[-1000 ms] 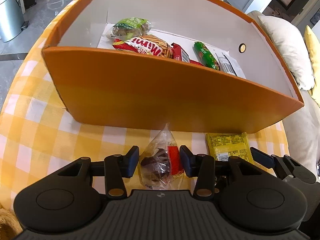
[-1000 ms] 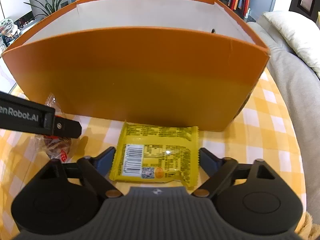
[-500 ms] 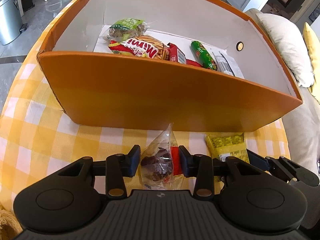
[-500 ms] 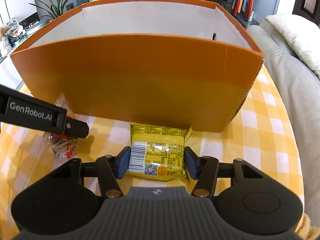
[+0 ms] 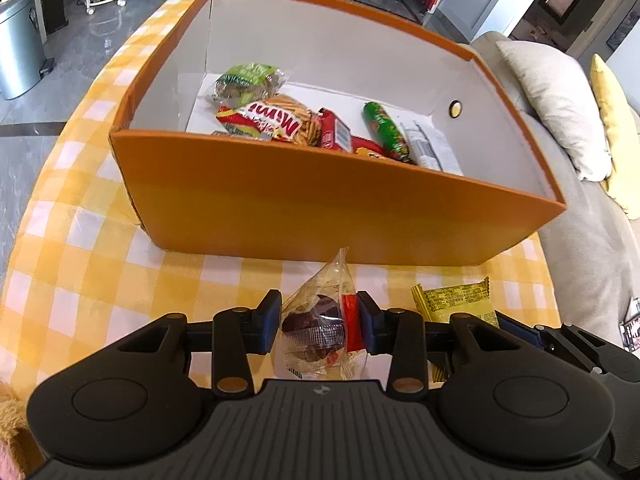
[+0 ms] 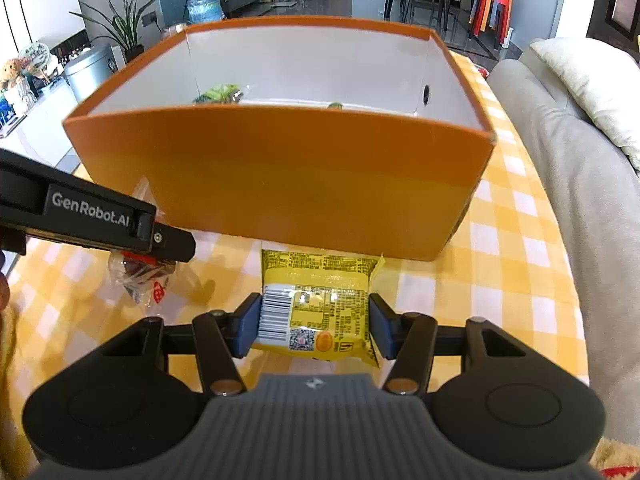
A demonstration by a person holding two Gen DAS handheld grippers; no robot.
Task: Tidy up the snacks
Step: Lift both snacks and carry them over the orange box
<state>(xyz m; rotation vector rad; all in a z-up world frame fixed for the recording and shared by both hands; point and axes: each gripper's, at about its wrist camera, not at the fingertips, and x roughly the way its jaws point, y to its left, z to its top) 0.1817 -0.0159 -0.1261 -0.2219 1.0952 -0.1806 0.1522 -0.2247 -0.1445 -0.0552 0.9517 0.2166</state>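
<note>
An orange box (image 5: 320, 208) with a white inside stands on the yellow-checked cloth (image 5: 100, 264). It holds a green bag (image 5: 248, 82), a red-and-white stick-snack pack (image 5: 276, 120), a red bar (image 5: 336, 136), a green tube (image 5: 384, 130) and a silvery packet (image 5: 428, 148). In front of its near wall, my left gripper (image 5: 318, 322) is shut on a clear bag (image 5: 320, 300) with a dark cake inside. My right gripper (image 6: 315, 324) is shut on a yellow packet (image 6: 320, 280), also seen as the yellow packet (image 5: 456, 304) at the right of the left wrist view. The orange box (image 6: 280, 184) rises just behind both.
A grey sofa (image 6: 580, 200) with pale cushions (image 5: 560, 104) borders the table on the right. A metal bin (image 5: 20, 52) and a potted plant (image 6: 124, 28) stand on the floor to the left. My left gripper's finger (image 6: 100, 220) crosses the right wrist view's left side.
The right jaws closed in on the yellow packet. Both grippers rose a little with their snacks, so more of the box's inside shows now.
</note>
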